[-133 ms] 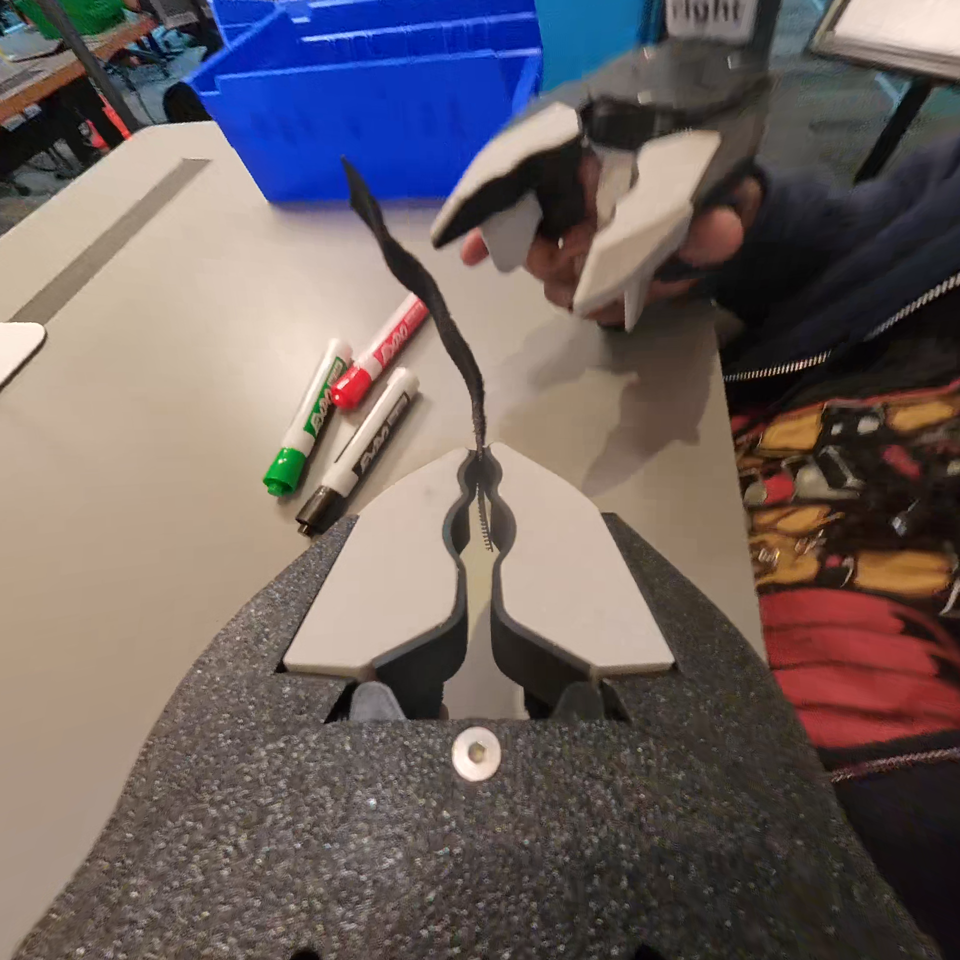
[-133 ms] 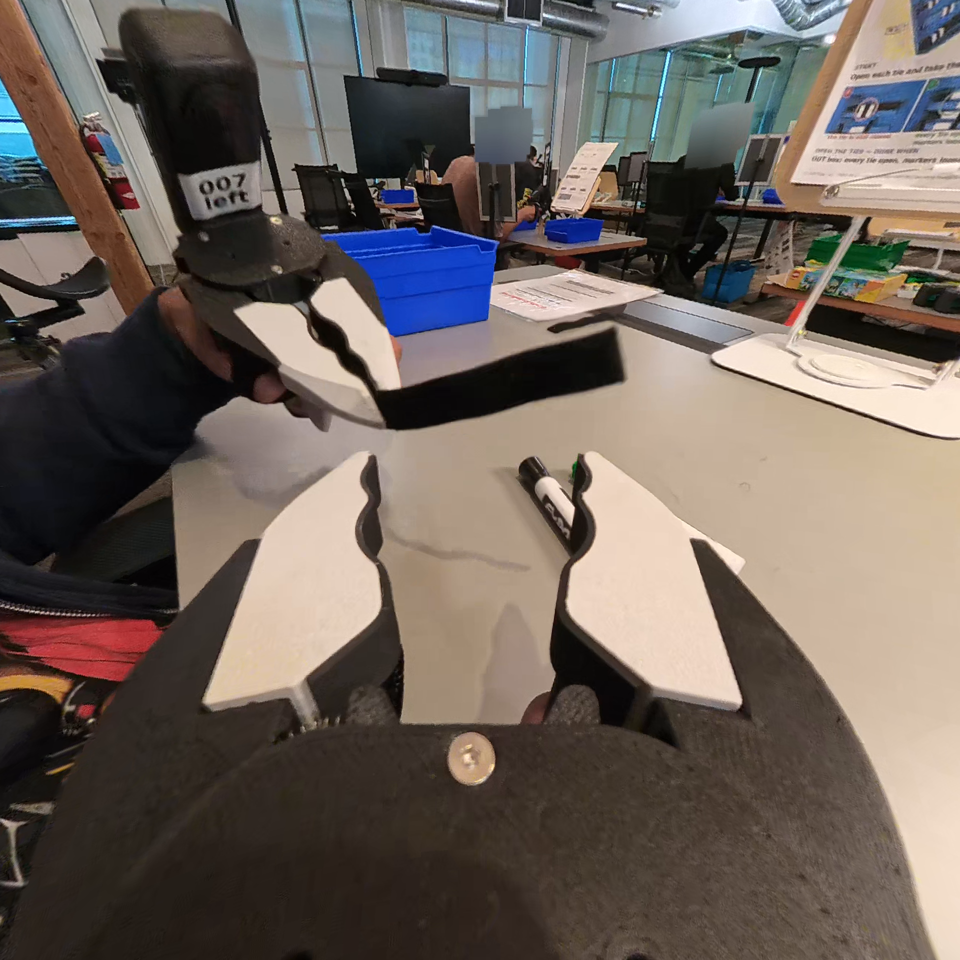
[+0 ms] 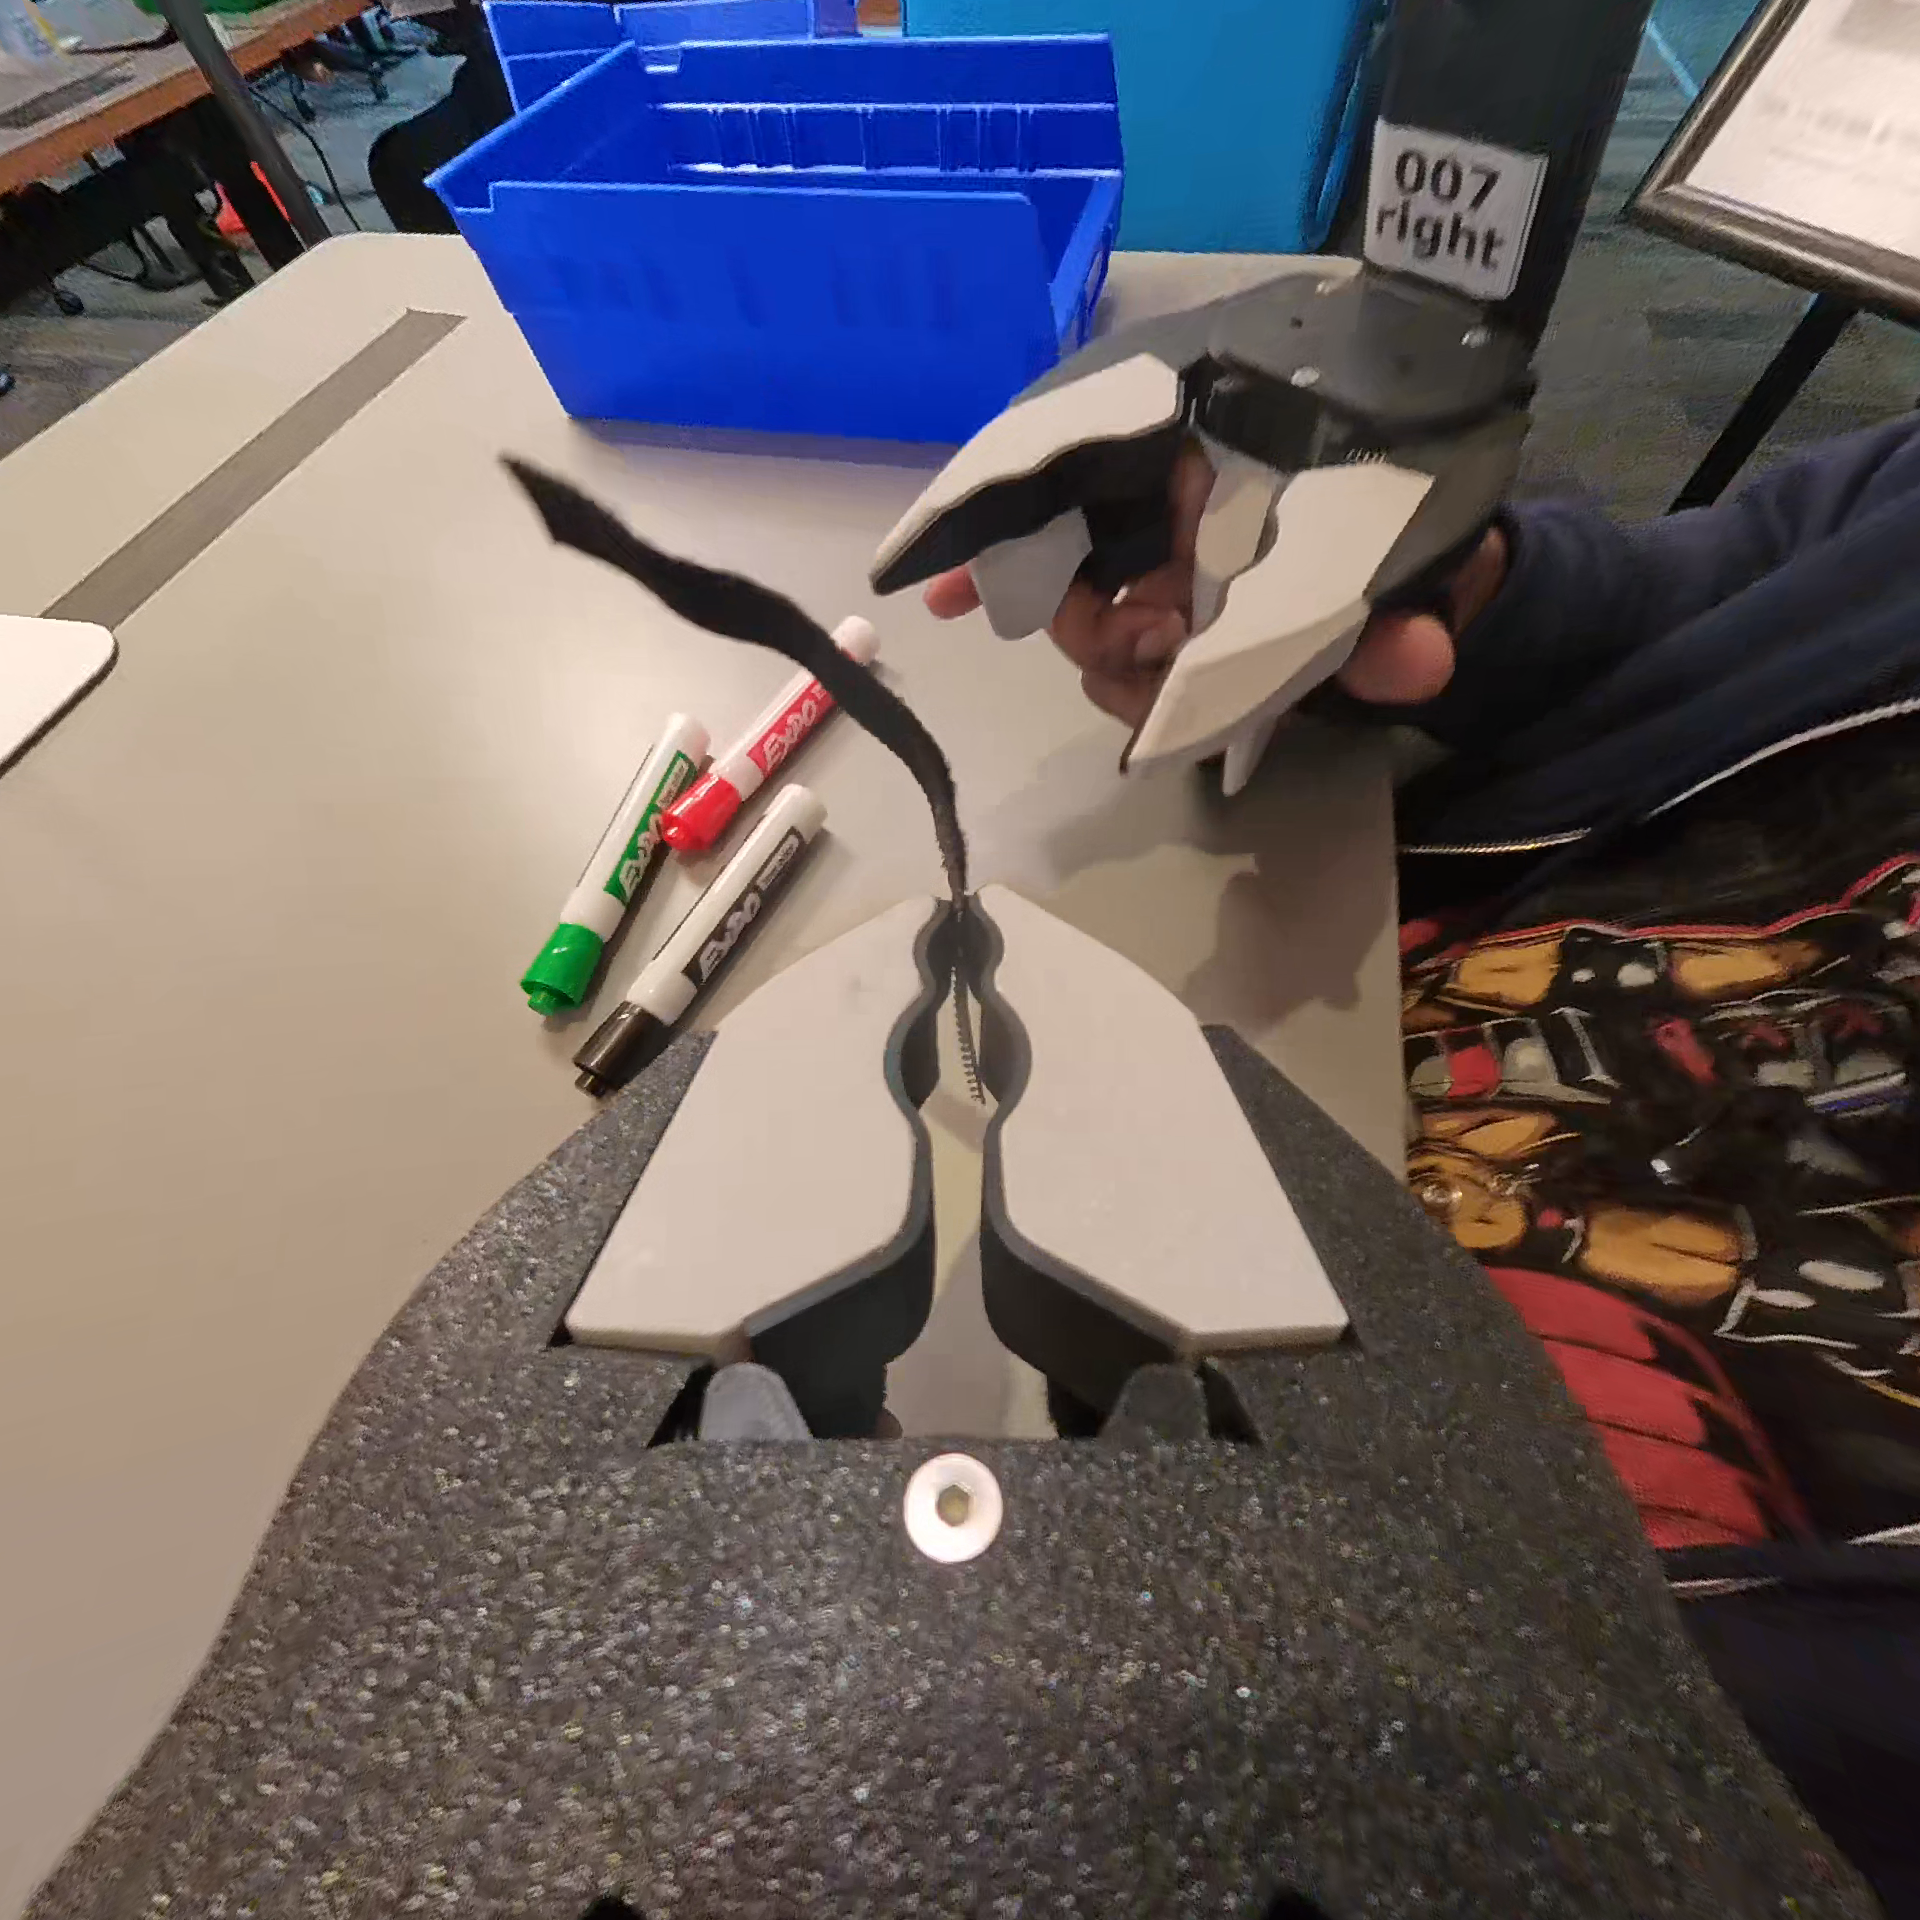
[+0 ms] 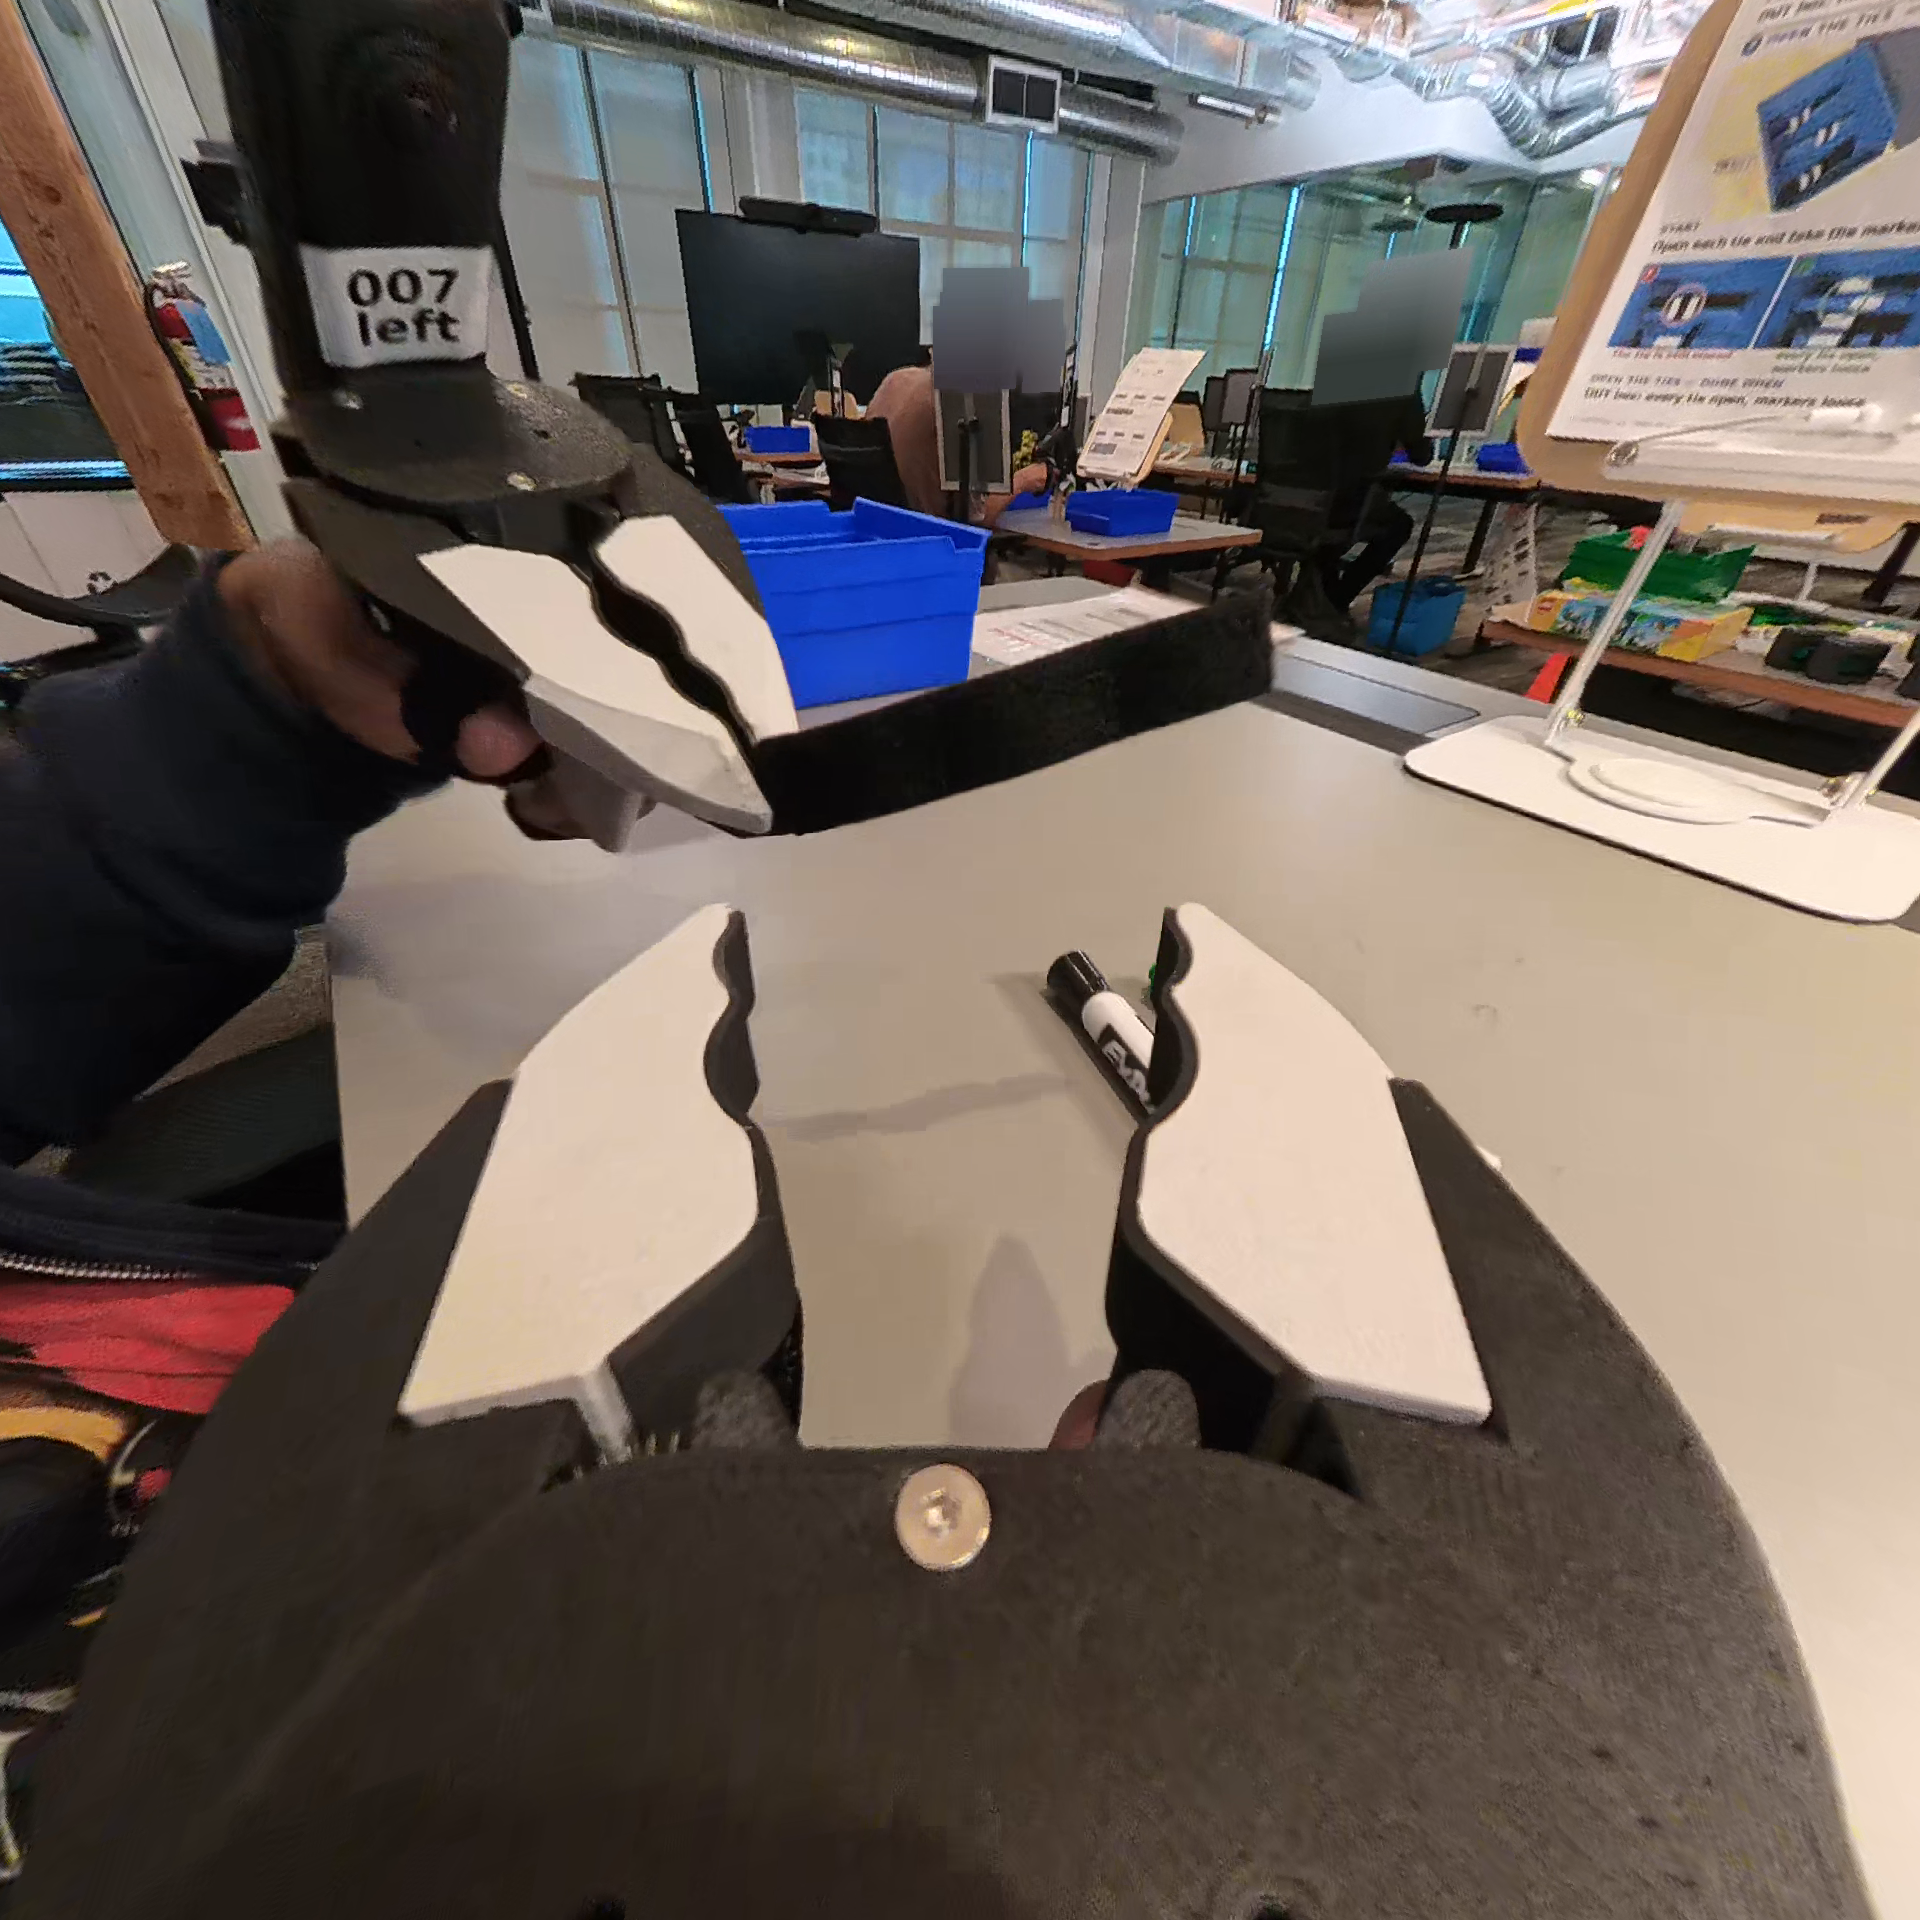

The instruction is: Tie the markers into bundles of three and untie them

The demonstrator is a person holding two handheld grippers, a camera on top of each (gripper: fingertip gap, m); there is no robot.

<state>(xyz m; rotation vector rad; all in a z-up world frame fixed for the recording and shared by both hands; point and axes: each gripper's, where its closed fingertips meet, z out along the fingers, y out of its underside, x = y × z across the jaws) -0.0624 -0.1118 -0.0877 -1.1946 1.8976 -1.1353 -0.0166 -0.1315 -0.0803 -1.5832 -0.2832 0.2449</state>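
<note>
The left gripper (image 3: 961, 904) is clamped on one end of a black hook-and-loop strap (image 3: 831, 665), whose free length sticks out unsupported above the grey table (image 3: 260, 727). The right gripper (image 4: 951, 997) is wide apart with nothing between its fingers, hanging above the table near the table's edge. Three dry-erase markers lie loose side by side below the strap: green (image 3: 613, 862), red (image 3: 764, 743) and black (image 3: 707, 935); a blue bin (image 3: 790, 260) stands beyond them. The likely risks come from the strap's limpness: its free end could sag or twist so the fuzzy face turns the wrong way, or cling to itself before it is around the markers. The round markers could also roll apart when nudged, and the strap's short pinched end might slip out under a pull.
</note>
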